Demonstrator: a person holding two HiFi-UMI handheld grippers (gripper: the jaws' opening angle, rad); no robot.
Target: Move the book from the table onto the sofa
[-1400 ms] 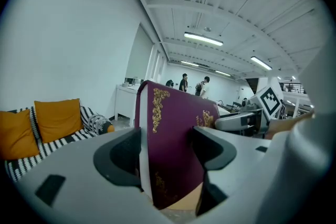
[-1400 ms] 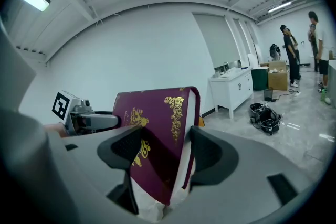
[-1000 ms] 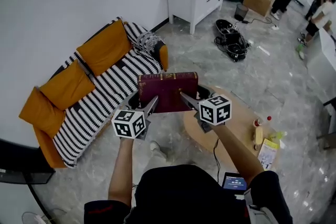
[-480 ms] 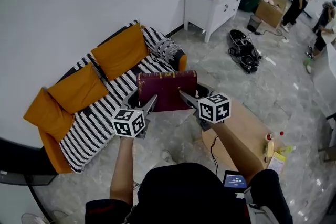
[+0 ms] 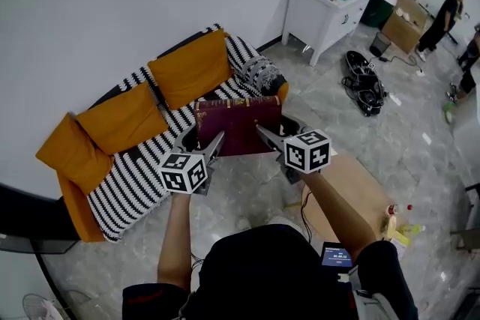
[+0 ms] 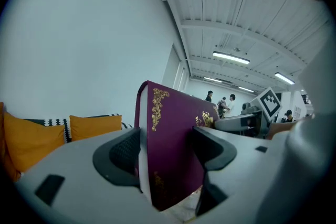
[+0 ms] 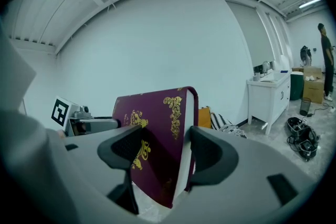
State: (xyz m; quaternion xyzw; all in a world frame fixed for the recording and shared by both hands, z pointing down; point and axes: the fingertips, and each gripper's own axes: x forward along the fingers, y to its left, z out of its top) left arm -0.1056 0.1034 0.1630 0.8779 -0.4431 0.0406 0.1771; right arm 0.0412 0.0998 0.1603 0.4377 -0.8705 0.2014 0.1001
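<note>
Book: the maroon book (image 5: 238,126) hangs in the air, standing on its long edge, in front of the sofa (image 5: 135,168) near its patterned-pillow end; it seems not yet over the seat.
Left gripper: the left gripper (image 5: 212,145) is clenched on the book's left end, one pad pressed on each cover.
Right gripper: the right gripper (image 5: 264,136) is clamped on the book's right end in the same way.
Change: over the last second the sofa has drawn closer and fuller in the head view. The wooden table (image 5: 356,195), earlier just under the book, now lies behind and away from the sofa. The two-handed hold looks unaltered.
Meaning: the lift off the table is done and the carry is well along. What is left, by my judgement, is reaching over the striped seat, lowering and letting go.
</note>
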